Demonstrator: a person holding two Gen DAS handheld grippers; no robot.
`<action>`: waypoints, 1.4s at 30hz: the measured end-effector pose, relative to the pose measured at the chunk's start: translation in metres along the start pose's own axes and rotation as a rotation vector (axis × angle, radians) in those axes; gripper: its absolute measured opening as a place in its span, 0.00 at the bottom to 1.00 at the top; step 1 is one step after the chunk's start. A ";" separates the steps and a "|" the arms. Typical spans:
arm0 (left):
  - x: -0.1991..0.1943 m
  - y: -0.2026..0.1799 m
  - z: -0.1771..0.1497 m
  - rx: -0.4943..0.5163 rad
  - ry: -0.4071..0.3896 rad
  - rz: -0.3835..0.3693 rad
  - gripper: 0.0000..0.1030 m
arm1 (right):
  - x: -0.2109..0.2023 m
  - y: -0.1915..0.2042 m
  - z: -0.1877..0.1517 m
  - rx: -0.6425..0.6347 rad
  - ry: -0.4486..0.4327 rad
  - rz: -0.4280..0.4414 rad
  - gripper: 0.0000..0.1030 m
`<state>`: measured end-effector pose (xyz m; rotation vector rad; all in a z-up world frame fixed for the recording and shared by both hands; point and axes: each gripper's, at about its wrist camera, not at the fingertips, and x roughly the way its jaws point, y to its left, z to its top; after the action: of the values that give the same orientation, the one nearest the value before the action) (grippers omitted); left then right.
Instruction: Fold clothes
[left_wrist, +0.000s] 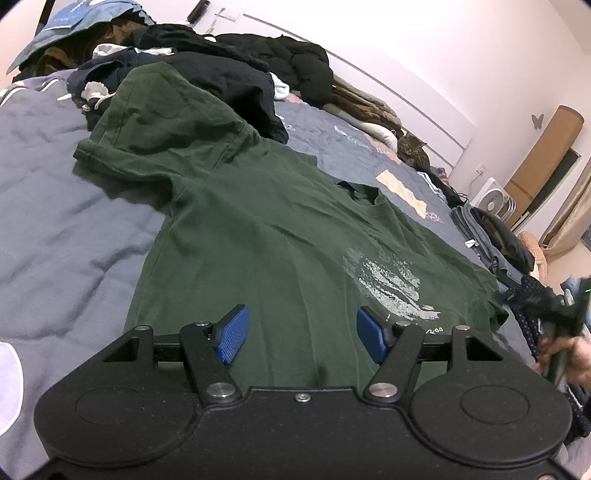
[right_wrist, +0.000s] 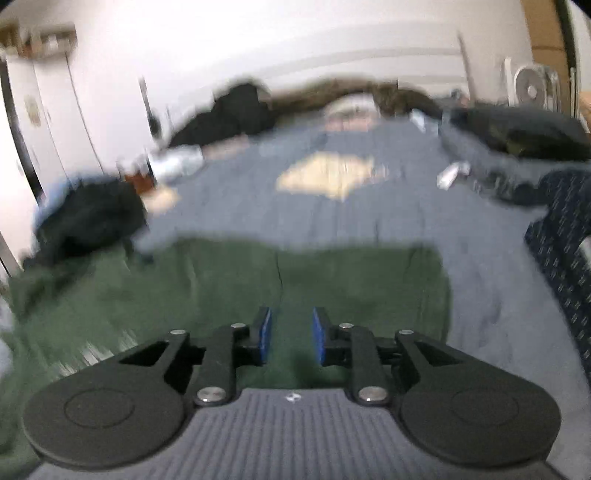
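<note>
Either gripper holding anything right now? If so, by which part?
Nothing is held. The left gripper is open above the green T-shirt. The right gripper has a clear gap between its pads, with no cloth pinched.

Matt green cotton T-shirt (left_wrist: 266, 229) with cracked white print under matt black plastic left gripper (left_wrist: 297, 332); ribbed blue rubbery pads (left_wrist: 232, 338); soft quilted grey bedspread (left_wrist: 55, 206) beyond.

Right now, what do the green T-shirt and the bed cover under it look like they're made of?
Green T-shirt: looks like matte cotton knit, with soft creases, a ribbed collar and a cracked pale chest print. Bed cover: grey-blue, seemingly a padded quilted fabric, puffy with shallow dimples; fibre can't be told.
</note>
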<state>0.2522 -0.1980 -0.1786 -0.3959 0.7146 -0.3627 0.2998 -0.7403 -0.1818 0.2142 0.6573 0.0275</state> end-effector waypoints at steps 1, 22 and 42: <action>0.000 0.000 0.000 -0.001 0.001 -0.001 0.62 | 0.012 -0.002 -0.005 -0.005 0.042 -0.042 0.22; -0.012 -0.011 0.008 0.014 -0.019 -0.027 0.63 | -0.102 0.079 -0.042 0.092 -0.012 0.040 0.41; -0.005 0.001 0.016 -0.029 0.006 -0.019 0.63 | 0.101 0.205 0.096 -0.127 0.077 -0.020 0.57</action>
<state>0.2599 -0.1914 -0.1659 -0.4290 0.7227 -0.3715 0.4469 -0.5484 -0.1262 0.0845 0.7314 0.0581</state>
